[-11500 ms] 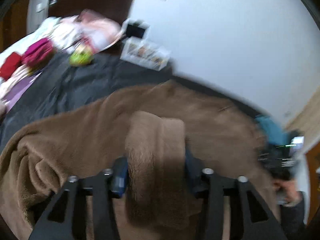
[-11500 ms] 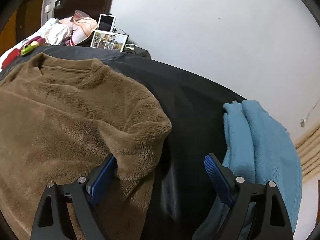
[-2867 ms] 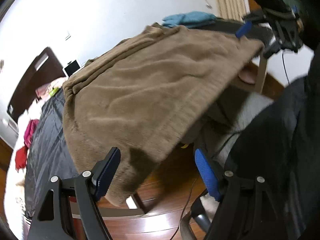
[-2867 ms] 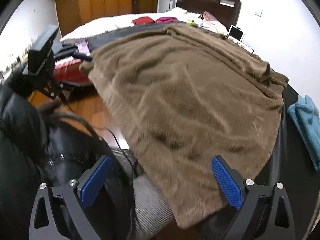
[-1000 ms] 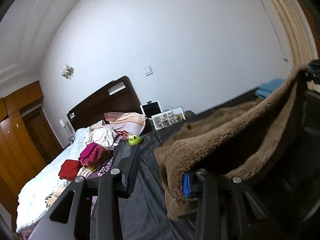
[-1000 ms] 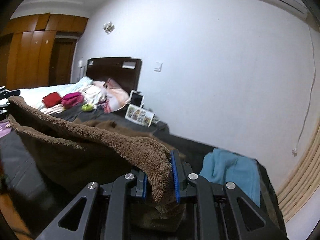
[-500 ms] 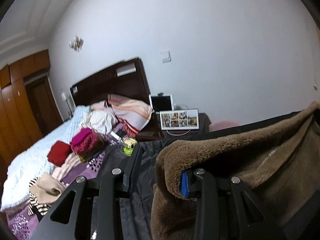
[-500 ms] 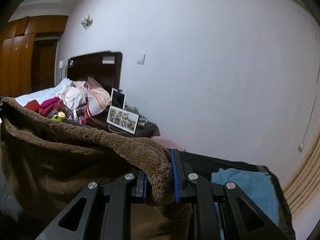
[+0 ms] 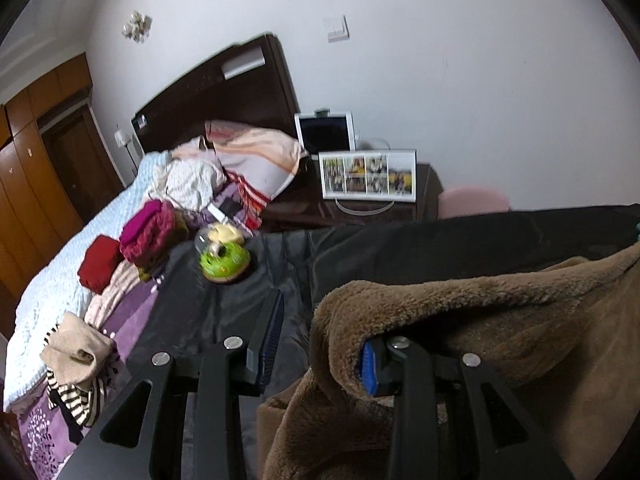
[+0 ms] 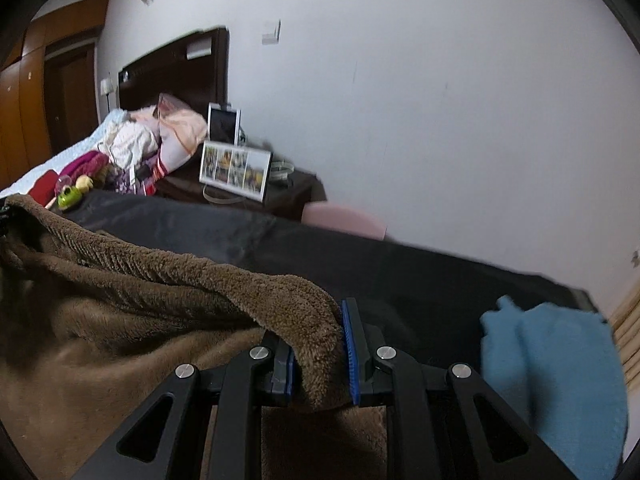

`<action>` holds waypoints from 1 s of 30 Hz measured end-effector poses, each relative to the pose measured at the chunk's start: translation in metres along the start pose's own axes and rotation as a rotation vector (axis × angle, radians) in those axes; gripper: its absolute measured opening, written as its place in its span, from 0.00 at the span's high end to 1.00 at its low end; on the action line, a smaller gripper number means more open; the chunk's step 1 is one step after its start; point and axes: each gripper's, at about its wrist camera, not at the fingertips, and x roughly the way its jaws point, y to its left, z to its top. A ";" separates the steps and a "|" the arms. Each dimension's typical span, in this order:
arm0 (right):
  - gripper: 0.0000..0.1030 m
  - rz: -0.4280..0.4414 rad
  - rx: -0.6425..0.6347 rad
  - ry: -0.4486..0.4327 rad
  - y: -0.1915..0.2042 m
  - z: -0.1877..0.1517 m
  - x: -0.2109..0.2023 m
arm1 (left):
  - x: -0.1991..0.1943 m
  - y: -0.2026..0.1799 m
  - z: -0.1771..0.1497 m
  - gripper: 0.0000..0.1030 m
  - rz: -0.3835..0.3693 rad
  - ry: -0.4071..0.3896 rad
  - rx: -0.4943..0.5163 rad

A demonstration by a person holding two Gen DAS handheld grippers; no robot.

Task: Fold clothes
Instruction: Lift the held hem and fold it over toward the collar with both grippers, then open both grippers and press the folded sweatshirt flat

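Since half a second ago both cameras have tipped downward: more of the black-covered table (image 10: 400, 264) shows, and the brown fleece garment (image 10: 168, 276) hangs lower in both views.

Right tongs (image 10: 320, 364): jaws nearly closed, pinching a thick corner of the fleece between the blue pads (image 10: 349, 354). Fabric bulges out above and below the grip.

Left tongs (image 9: 320, 354): jaws well apart. Fleece edge is draped over the right finger and its blue pad (image 9: 369, 368); the left finger (image 9: 266, 344) stands bare, with no cloth touching it. Grip not confirmed, as the fabric only hooks over one finger.

Garment position: stretched between the two tongs, upper edge lifted, the rest sagging onto the near part of the table. Underside in shadow.

Surroundings: folded blue garment (image 10: 560, 368) lies on the table, right of the right tongs. Green toy (image 9: 225, 258) sits on the far left of the table. Photo frame (image 9: 368, 176) and a tablet (image 9: 325, 132) stand on a dark nightstand beyond. Bed (image 9: 60, 276) at left carries piled clothes, among them a red bundle (image 9: 99, 264).
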 end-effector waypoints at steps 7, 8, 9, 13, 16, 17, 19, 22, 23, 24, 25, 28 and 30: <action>0.81 -0.009 -0.051 0.106 0.009 -0.006 0.041 | 0.050 -0.011 -0.015 0.42 0.053 0.132 0.014; 0.81 -0.006 -0.050 0.127 0.010 -0.008 0.047 | 0.057 -0.012 -0.018 0.38 0.071 0.155 0.018; 0.81 -0.002 -0.045 0.140 0.010 -0.009 0.050 | 0.061 -0.011 -0.019 0.31 0.080 0.176 0.019; 0.77 0.032 -0.022 0.165 0.006 -0.011 0.052 | 0.069 -0.005 -0.020 0.21 0.051 0.230 -0.001; 0.76 0.067 0.001 0.161 0.002 -0.011 0.047 | 0.063 0.010 -0.017 0.21 -0.075 0.241 -0.066; 0.76 0.077 0.012 0.152 0.000 -0.010 0.041 | 0.059 0.019 -0.016 0.21 -0.136 0.239 -0.107; 0.70 0.092 0.031 0.128 -0.004 -0.008 0.030 | 0.049 0.038 -0.012 0.21 -0.252 0.223 -0.200; 0.32 0.100 0.064 0.075 -0.010 -0.007 0.007 | 0.032 0.059 -0.004 0.21 -0.317 0.184 -0.276; 0.27 0.103 0.076 0.050 -0.011 -0.007 -0.001 | 0.026 0.057 -0.004 0.21 -0.326 0.174 -0.259; 0.26 0.105 0.083 0.029 -0.012 -0.007 -0.009 | 0.020 0.049 -0.005 0.21 -0.330 0.166 -0.220; 0.26 0.107 0.079 0.014 -0.011 -0.007 -0.016 | 0.014 0.042 -0.006 0.20 -0.334 0.158 -0.181; 0.26 0.137 0.064 -0.011 -0.003 -0.005 -0.030 | -0.004 0.021 -0.008 0.20 -0.346 0.134 -0.065; 0.26 0.194 0.043 0.011 0.008 -0.005 -0.030 | -0.016 0.006 -0.010 0.20 -0.354 0.117 0.012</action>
